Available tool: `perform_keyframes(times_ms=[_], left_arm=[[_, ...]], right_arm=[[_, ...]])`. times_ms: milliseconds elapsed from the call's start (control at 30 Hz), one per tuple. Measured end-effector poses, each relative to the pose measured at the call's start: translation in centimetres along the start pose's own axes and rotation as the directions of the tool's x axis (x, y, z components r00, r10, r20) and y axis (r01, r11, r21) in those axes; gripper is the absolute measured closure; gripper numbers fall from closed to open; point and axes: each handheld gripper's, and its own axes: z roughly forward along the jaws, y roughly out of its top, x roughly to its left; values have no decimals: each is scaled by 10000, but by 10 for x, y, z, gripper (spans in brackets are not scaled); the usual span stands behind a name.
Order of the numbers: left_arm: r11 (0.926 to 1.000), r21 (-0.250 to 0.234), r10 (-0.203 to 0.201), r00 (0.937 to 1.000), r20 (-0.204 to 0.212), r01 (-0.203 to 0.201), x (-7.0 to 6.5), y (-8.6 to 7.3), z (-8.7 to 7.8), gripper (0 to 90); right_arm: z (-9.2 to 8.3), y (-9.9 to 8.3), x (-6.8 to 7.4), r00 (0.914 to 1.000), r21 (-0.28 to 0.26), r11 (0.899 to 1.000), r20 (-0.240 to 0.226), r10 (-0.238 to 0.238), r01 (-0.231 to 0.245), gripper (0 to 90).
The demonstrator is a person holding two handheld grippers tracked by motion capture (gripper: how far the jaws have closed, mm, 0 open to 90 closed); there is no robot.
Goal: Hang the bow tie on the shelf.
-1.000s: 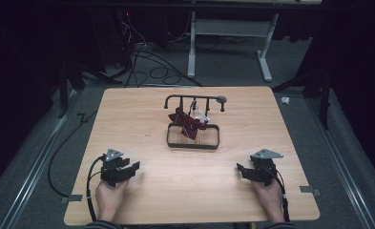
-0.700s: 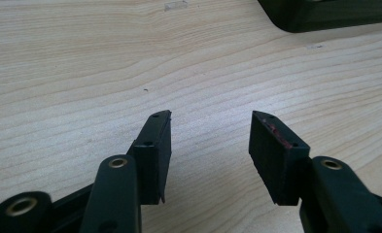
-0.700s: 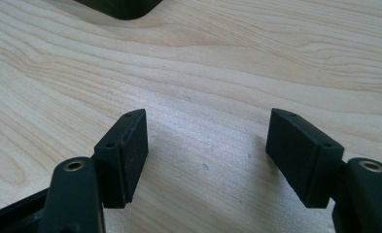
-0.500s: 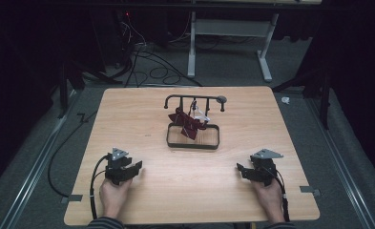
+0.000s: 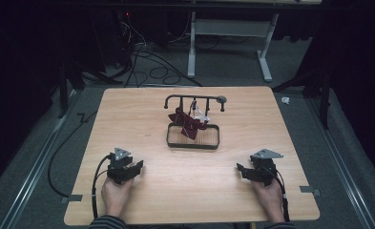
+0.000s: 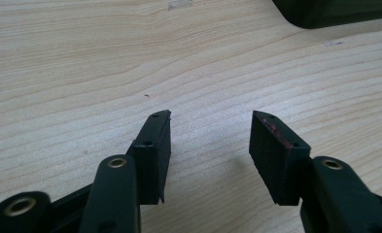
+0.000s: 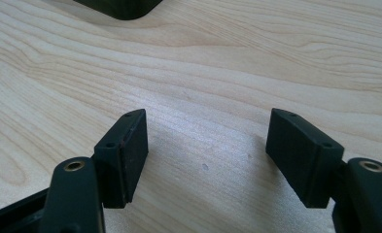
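Observation:
A black wire stand [image 5: 193, 99] rises from a black oval tray [image 5: 192, 142] at the middle of the wooden table. A dark red cloth piece [image 5: 187, 122] and something small and white [image 5: 200, 114] hang from its bar over the tray. My left gripper [image 5: 136, 167] rests on the table near the front left, open, with bare wood between its fingertips [image 6: 210, 116]. My right gripper [image 5: 242, 171] rests near the front right, also open over bare wood [image 7: 208, 114]. Both sit well short of the tray, whose dark corner shows at the top of each gripper view [image 6: 334, 12] [image 7: 120, 7].
The light wooden table [image 5: 142, 114] stands on grey carpet. Cables [image 5: 147, 62] lie on the floor behind it, beside a white desk frame [image 5: 228, 38]. Each gripper trails a black cable off the front edge.
My left gripper has edged slightly to the right on the table. The right gripper has stayed put, and the stand is unchanged.

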Motion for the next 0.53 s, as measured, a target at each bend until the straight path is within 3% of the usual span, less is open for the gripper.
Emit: perform_keyframes(times_ms=[100, 267, 300, 367, 533], left_arm=[[9997, 136, 195, 9997, -126, -193, -2, -1, 3, 499], [9995, -29, 305, 9994, -190, -305, -5, -1, 6, 475], [9985, -151, 523, 9982, -299, -528, -6, -2, 8, 461], [9977, -401, 530, 9979, -375, -545, -7, -4, 9, 442], [9983, -370, 430, 9980, -472, -448, -9, -5, 9, 394]], right_arm=[[0, 0, 0, 10000, -3, 10000, -9, -1, 1, 329], [0, 0, 0, 10000, -14, 10000, -5, -9, 9, 329], [0, 0, 0, 10000, -15, 10000, -4, -12, 12, 329], [0, 0, 0, 10000, -9, 10000, 0, -12, 12, 329], [0, 0, 0, 10000, -7, 10000, 23, -40, 40, 329]])
